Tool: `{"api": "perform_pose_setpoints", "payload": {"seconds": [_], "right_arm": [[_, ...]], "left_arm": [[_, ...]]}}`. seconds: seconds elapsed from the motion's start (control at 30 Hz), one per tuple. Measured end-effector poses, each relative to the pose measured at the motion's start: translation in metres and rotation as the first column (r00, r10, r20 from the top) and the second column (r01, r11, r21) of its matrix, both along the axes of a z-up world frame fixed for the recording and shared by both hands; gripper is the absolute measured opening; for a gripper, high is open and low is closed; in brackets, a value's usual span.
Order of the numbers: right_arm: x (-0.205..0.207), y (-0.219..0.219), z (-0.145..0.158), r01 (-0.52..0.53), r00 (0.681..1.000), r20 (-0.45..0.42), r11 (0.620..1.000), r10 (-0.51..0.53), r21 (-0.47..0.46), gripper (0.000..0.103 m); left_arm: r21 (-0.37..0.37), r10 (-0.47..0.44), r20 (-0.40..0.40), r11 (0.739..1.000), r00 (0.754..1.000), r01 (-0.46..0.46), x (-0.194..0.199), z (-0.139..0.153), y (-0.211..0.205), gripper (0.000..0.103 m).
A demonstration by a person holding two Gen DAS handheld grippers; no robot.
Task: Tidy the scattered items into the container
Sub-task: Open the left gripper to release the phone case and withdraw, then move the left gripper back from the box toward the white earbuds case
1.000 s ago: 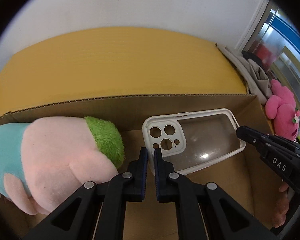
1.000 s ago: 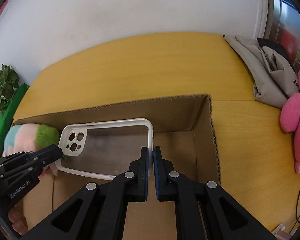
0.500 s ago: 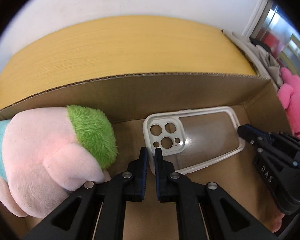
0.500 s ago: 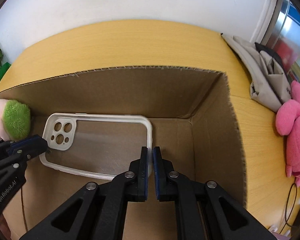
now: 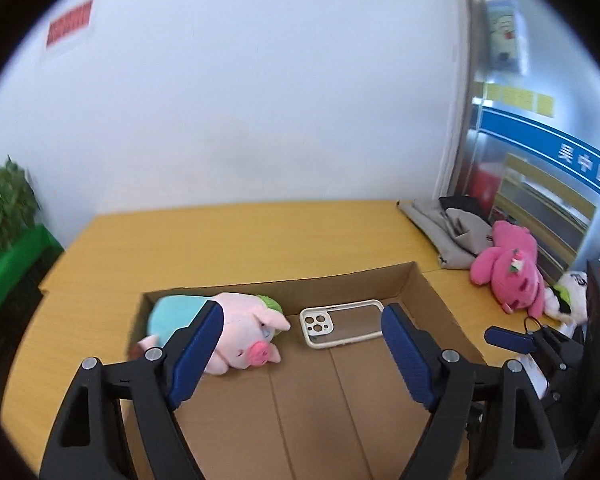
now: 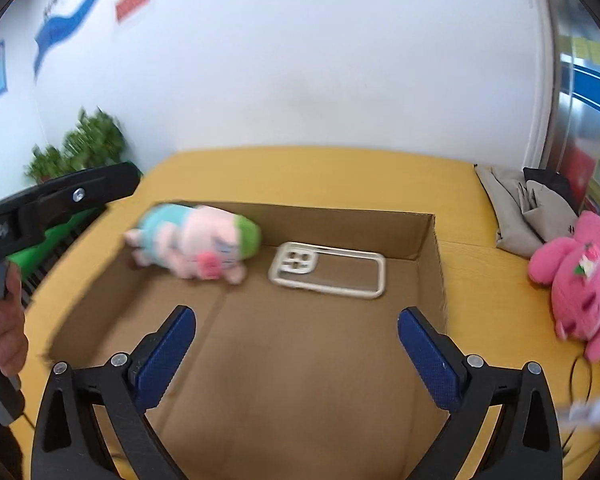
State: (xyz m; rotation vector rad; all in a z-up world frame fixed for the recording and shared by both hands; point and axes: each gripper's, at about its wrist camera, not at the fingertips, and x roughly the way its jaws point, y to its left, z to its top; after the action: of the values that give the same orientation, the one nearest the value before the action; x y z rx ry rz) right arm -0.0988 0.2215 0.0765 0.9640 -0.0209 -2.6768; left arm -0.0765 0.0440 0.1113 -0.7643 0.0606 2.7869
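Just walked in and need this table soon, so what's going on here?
A person holding two handheld grippers is tidying loose items into a cardboard box. A pig plush and a phone case lie inside it. The left gripper and right gripper are both open and empty above the box. A pink plush lies on the table outside the box.

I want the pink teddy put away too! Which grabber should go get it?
Probably the right gripper. The pink teddy lies on the table right of the cardboard box, on that gripper's side. Both grippers are open and empty, but the left gripper hangs over the box, farther off.
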Motion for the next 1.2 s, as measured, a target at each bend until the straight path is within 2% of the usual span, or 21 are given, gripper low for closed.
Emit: {"api": "perform_pose_setpoints", "payload": {"seconds": [0.17,0.33,0.43,0.67,0.93,1.2], "right_arm": [[0.063,-0.017,-0.003,0.057,0.997,-0.043,0.998,-0.056,0.004,0.103],[0.1,-0.025,-0.02,0.109,0.993,-0.037,0.994,-0.109,0.011,0.103],[0.117,-0.03,-0.028,0.116,0.993,-0.024,0.992,-0.115,0.04,0.103],[0.143,-0.035,-0.031,0.128,0.991,-0.04,0.989,-0.126,0.068,0.103],[0.158,-0.036,-0.023,0.163,0.985,-0.08,0.981,-0.156,0.102,0.103],[0.157,-0.035,-0.028,0.174,0.984,-0.065,0.98,-0.168,0.094,0.103]], "left_arm": [[-0.043,0.029,-0.041,0.999,0.999,-0.031,0.071,-0.012,-0.008,0.081],[-0.099,0.064,-0.027,0.993,0.998,-0.066,0.111,-0.038,-0.007,0.081],[-0.084,0.074,-0.013,0.994,0.997,-0.075,0.135,-0.043,-0.015,0.081],[-0.033,0.096,0.027,0.995,0.995,-0.096,0.151,-0.057,-0.021,0.081],[-0.016,0.096,0.032,0.995,0.995,-0.095,0.157,-0.062,-0.019,0.081],[-0.028,0.099,0.039,0.995,0.994,-0.098,0.158,-0.066,-0.02,0.081]]}}
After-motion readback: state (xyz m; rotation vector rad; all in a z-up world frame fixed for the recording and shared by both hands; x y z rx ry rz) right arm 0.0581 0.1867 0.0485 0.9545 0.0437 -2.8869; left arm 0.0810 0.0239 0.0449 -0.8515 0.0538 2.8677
